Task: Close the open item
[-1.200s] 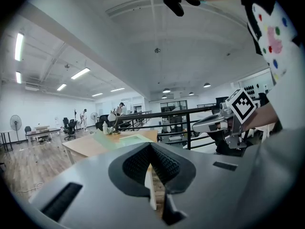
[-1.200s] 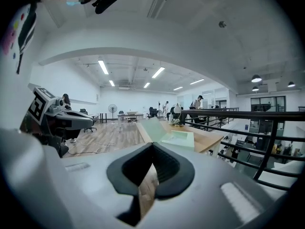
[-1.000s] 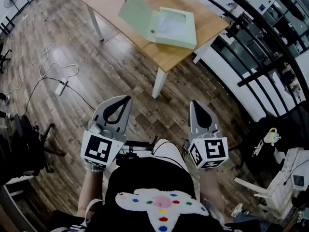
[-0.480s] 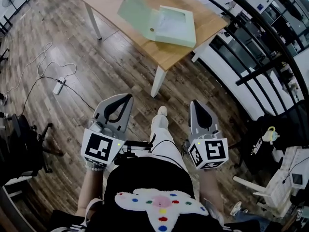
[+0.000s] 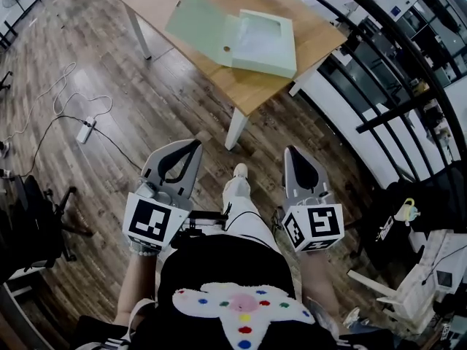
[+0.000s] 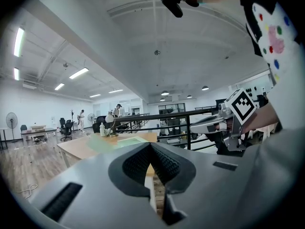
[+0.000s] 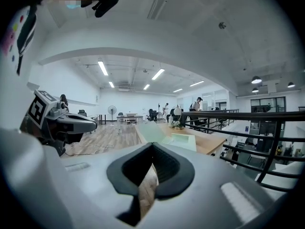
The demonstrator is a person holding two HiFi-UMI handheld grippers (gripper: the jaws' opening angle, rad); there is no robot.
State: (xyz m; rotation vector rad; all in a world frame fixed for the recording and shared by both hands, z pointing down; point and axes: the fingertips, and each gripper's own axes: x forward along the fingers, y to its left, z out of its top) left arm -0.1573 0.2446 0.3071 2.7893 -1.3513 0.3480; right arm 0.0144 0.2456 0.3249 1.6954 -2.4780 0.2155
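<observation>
Wooden table (image 5: 264, 91), pale green file box (image 5: 264, 44) open, contents unclear

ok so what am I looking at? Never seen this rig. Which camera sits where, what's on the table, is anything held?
There is no robot here. A person holds a hand-held claw in each hand.

The head view comes from a camera on the person's head, looking steeply down. In it you see the left claw and the right claw held out in front of the body. The other two views come from cameras that ride on each claw and look along its two jaws toward the room.

Ahead stands a wooden table. On it lies a pale green folder with its lid open to the left. That is the thing to close.

Both claws are shut with nothing between the jaws. They are over the floor, short of the table, so neither touches the folder.
</observation>
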